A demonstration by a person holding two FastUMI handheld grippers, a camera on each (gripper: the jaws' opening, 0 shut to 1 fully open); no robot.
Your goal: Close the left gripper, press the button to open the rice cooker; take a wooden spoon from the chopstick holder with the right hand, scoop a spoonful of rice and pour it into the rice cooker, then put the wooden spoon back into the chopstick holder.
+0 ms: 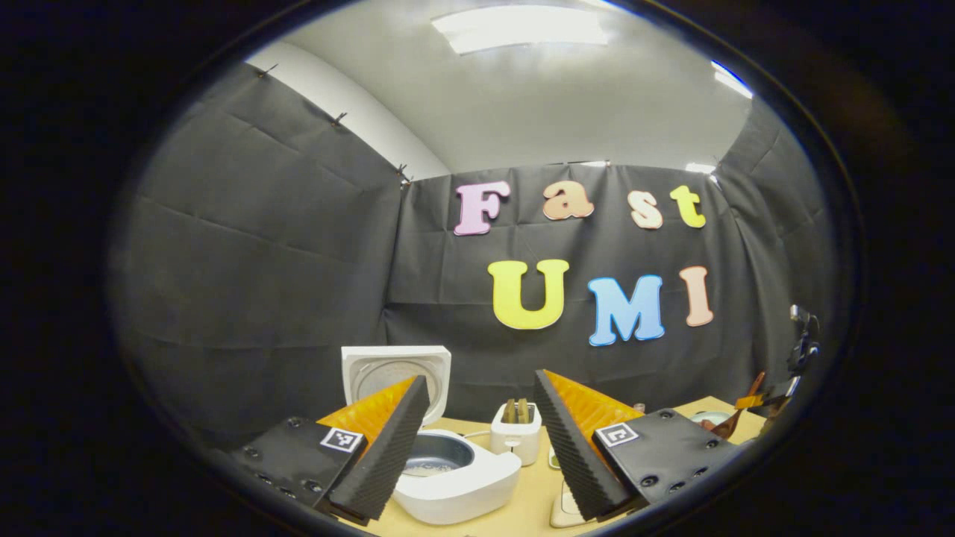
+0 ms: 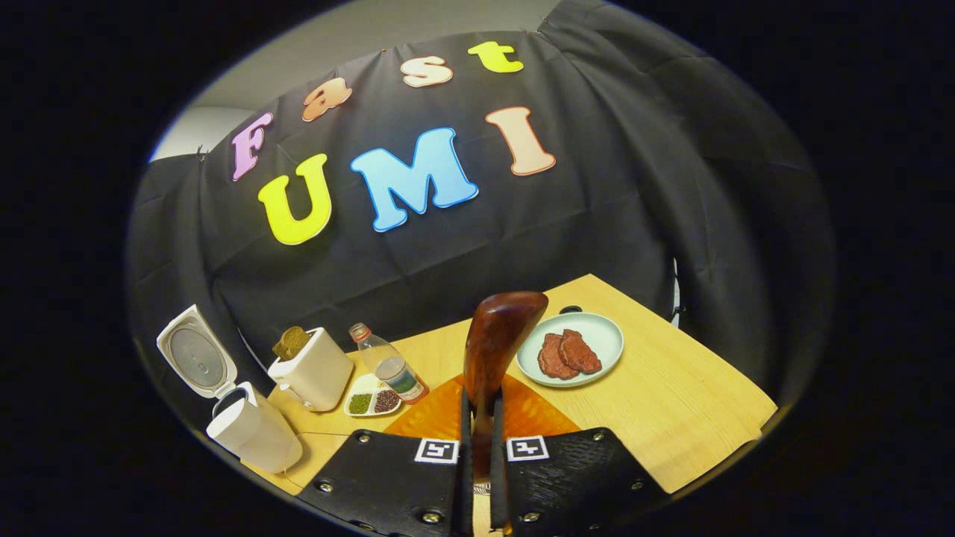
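Rice cooker (image 1: 448, 477), white, rounded, plastic-bodied, standing on pale wooden worktop (image 1: 533, 492) with lid raised upright at the back and grey metal inner pot exposed. Left gripper (image 1: 481, 440) poised above and just in front of it, fingers (image 1: 388, 447) spread wide apart, nothing between them, cooker's open bowl seen through the gap. White two-slot toaster (image 1: 516, 432) with brown bread slices in its slots just behind the cooker's right side. Far off at right edge of left gripper view, other gripper with brown spoon, small and hard to make out.

Right gripper (image 2: 481, 440) closed tight on neck of dark reddish-brown wooden spoon (image 2: 496, 343), both fingers (image 2: 556, 477) pressing against handle, spoon's bowl standing up and tipped slightly right above the fingertips. Contents of spoon bowl not discernible. From right gripper view, same rice cooker (image 2: 250, 425) far left at worktop edge, lid open and leaning back, well apart from spoon. Toaster (image 2: 312, 377) next to it, then clear plastic bottle (image 2: 389, 369) with red cap leaning beside small white divided dish (image 2: 371, 399) holding green and dark beans. Pale green round plate (image 2: 604, 335) carrying two reddish-brown meat slices (image 2: 568, 353) resting on worktop (image 2: 671, 403) beyond and right of spoon. Chopstick holder's place not determinable from either view.
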